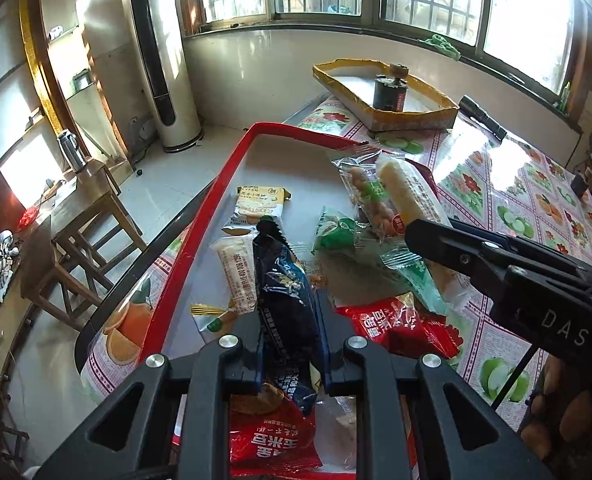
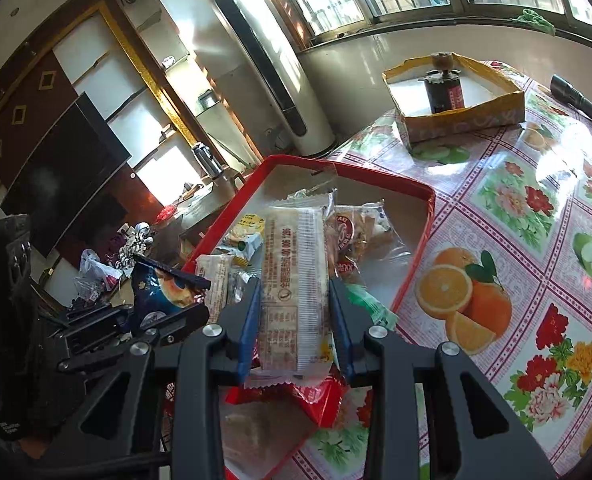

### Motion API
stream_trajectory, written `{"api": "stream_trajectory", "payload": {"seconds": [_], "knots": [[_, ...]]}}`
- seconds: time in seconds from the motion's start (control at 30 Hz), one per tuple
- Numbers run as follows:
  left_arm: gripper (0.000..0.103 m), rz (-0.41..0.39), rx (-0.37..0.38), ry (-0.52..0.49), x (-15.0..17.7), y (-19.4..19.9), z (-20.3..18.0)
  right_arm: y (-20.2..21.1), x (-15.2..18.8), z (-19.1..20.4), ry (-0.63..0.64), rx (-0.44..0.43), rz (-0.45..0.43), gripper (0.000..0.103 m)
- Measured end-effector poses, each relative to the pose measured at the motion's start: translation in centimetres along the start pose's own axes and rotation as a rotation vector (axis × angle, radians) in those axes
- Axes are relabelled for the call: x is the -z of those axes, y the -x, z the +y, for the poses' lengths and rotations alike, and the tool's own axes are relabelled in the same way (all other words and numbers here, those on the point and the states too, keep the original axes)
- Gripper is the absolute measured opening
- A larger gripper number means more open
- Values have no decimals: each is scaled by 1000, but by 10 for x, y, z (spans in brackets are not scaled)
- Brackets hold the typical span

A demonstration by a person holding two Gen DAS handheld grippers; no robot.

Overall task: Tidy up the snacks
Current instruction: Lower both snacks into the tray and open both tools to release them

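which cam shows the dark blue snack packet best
The left wrist view. The dark blue snack packet stands lengthwise between the left gripper fingers, nearly its whole face showing. The right wrist view catches it only at the left edge, side-on and partly hidden by the left gripper.

My left hand-held gripper [image 1: 292,344] hides the dark blue packet's [image 1: 286,300] lower end; the red tray's [image 1: 200,216] near edge is cropped.

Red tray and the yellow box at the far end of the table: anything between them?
No snacks; in the right wrist view only bare fruit-print tablecloth separates the red tray from the yellow box.
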State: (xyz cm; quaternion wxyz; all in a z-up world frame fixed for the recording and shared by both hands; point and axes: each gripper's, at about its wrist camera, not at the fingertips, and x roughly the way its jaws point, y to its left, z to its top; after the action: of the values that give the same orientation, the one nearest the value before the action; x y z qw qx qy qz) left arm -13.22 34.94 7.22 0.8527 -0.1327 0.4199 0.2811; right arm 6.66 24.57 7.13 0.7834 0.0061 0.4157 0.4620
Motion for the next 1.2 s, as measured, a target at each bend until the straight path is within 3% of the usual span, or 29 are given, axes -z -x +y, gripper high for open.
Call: {"api": "stream_trajectory", "payload": {"seconds": [0.47, 0.9, 1.1, 1.2], "knots": [[19, 33, 8, 19, 0, -14, 10, -58, -30, 36, 110, -21, 64, 35], [22, 35, 10, 19, 2, -16, 13, -80, -28, 26, 100, -34, 104, 36], [32, 40, 12, 27, 3, -13, 15, -81, -28, 25, 101, -45, 107, 37], [39, 35, 17, 33, 5, -8, 17, -77, -26, 23, 91, -61, 101, 42]]}}
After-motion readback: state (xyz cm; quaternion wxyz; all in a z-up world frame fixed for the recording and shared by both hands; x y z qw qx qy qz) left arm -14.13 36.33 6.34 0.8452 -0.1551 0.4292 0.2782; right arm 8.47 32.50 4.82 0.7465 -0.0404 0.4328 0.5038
